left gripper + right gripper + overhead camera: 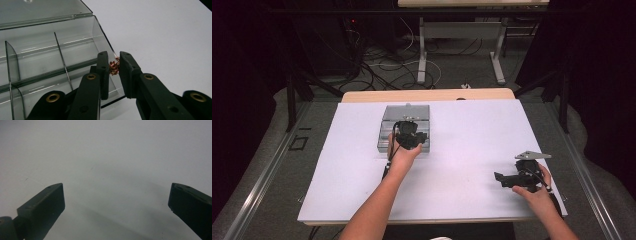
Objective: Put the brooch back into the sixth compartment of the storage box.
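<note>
At the bench's point(472, 145) centre, the left gripper point(114, 65) pinches a small copper ring cluster point(114, 67) over the clear box's point(50, 50) edge, while at 4 o'clock the right gripper's point(116, 200) fingers point(53, 197) rest wide apart.

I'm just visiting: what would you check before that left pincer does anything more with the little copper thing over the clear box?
1. Copper piece between the left gripper jaws: ok.
2. Grip firm: cannot tell; jaws look close, contact unclear.
3. Clear box lid open: ok.
4. Piece over a compartment: not ok, it sits at the box's side wall.
5. Right gripper open, over bare white table: ok.
6. Right gripper away from the box: ok.
</note>
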Motion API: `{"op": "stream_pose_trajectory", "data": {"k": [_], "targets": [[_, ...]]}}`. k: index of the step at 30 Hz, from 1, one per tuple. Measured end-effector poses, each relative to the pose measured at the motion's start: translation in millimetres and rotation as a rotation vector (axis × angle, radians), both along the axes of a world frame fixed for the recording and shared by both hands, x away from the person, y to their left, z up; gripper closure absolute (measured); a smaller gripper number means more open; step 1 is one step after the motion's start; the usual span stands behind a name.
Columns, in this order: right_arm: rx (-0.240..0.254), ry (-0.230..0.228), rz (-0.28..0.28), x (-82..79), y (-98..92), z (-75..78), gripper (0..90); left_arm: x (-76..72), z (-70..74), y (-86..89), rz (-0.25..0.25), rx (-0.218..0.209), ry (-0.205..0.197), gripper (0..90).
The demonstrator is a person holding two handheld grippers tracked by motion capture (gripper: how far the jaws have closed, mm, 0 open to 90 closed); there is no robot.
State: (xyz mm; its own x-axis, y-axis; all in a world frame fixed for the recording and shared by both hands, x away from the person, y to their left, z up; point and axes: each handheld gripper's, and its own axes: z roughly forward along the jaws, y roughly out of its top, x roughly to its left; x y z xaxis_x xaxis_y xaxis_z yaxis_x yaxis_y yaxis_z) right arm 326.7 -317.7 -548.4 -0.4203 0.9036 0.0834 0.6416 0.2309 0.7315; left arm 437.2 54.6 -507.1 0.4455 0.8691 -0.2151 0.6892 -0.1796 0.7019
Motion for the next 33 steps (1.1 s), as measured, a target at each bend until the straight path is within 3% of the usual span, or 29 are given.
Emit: {"op": "stream_pose_trajectory", "data": {"k": [33], "targets": [[0.001,0.003,0.001,0.0,0.5,-0.3,0.4,12.8,-14.1,5.1,0.049,0.037,0.075,78.8]]}}
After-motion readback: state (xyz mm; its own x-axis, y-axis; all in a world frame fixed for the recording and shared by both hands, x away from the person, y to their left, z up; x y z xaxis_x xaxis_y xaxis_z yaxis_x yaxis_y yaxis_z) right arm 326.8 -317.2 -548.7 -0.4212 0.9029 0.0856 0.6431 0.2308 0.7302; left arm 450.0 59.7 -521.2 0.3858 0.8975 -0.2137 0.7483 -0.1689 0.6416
